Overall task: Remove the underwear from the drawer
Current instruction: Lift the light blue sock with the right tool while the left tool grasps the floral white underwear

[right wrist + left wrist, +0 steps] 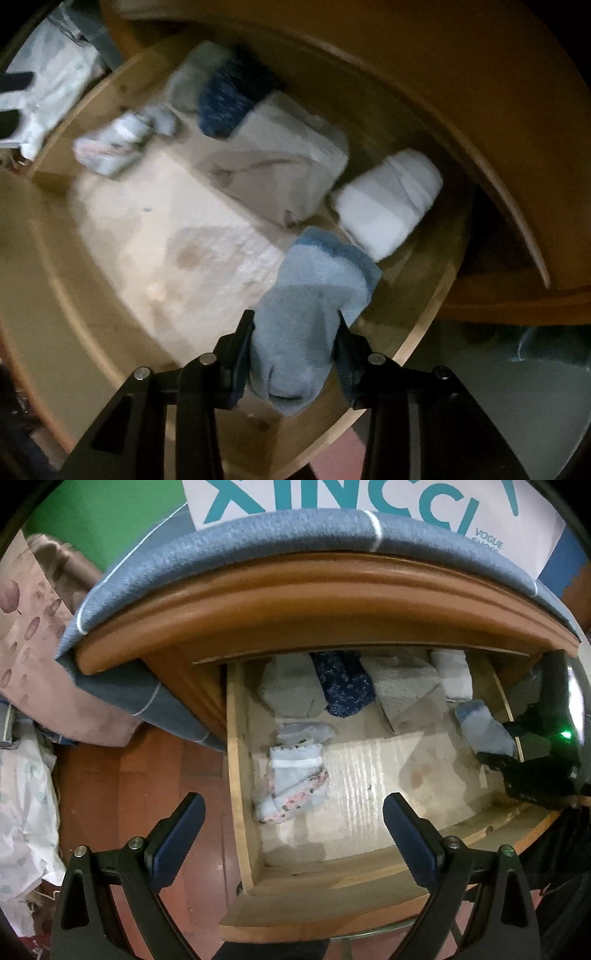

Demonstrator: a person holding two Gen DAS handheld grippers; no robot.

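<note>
The wooden drawer (240, 775) stands pulled open. My right gripper (295, 325) is shut on a light blue folded piece of underwear (306, 306) and holds it over the drawer's right side; it also shows in the left wrist view (484, 727) with the right gripper (532, 753) behind it. My left gripper (293, 808) is open and empty above the drawer's front left corner. A pale floral-trimmed piece (295, 779) lies at the drawer's left. Grey (291, 690), dark blue patterned (345, 686), beige (406, 690) and white (452, 675) folded pieces lie along the back.
The nightstand top (295, 605) carries a blue-grey cloth (221, 550) and a white box with teal letters (351, 502). Bedding (33, 635) and a pale bag (22, 797) lie to the left on the red floor (147, 768). The drawer's paper-lined bottom (177, 229) shows.
</note>
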